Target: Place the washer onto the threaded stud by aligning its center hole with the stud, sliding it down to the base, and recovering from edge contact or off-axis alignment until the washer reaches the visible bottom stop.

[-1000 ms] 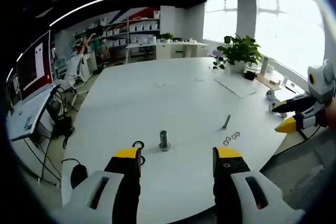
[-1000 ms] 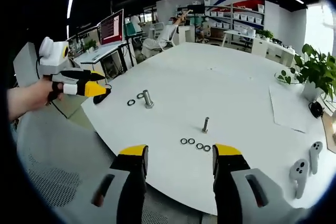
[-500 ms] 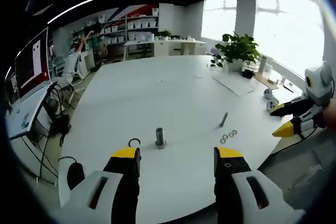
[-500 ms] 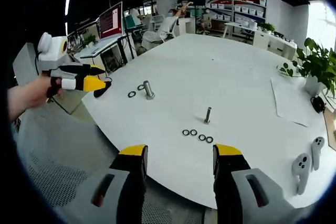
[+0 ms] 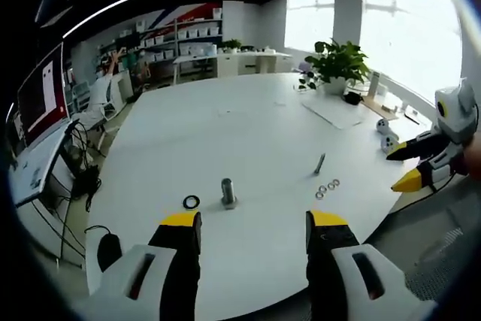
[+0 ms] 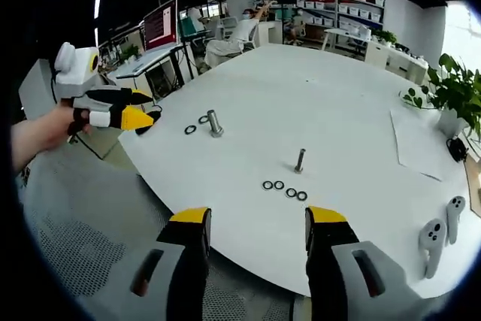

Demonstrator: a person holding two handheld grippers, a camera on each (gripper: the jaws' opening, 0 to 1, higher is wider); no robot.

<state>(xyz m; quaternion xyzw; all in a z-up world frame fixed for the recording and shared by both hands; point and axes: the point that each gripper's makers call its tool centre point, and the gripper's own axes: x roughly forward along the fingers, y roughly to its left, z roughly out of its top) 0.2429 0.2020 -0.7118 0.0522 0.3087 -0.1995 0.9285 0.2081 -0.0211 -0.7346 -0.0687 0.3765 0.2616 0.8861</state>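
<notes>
Fingers of both grippers apart and empty, four washers (image 6: pixel 284 189) beside upright stud (image 6: pixel 300 160), table (image 6: pixel 331 110)

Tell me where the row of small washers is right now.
In the right gripper view the four washers lie in a row on the white table, just in front of the thin stud, ahead of the right tool.

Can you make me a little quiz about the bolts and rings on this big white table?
1. True or false: a washer already sits on the thin stud.
2. How many washers lie in the row near that stud?
3. The right hand-held gripper is: A open, B shut on a washer, C shut on the thick bolt.

Key: 1 false; 2 four; 3 A.
</notes>
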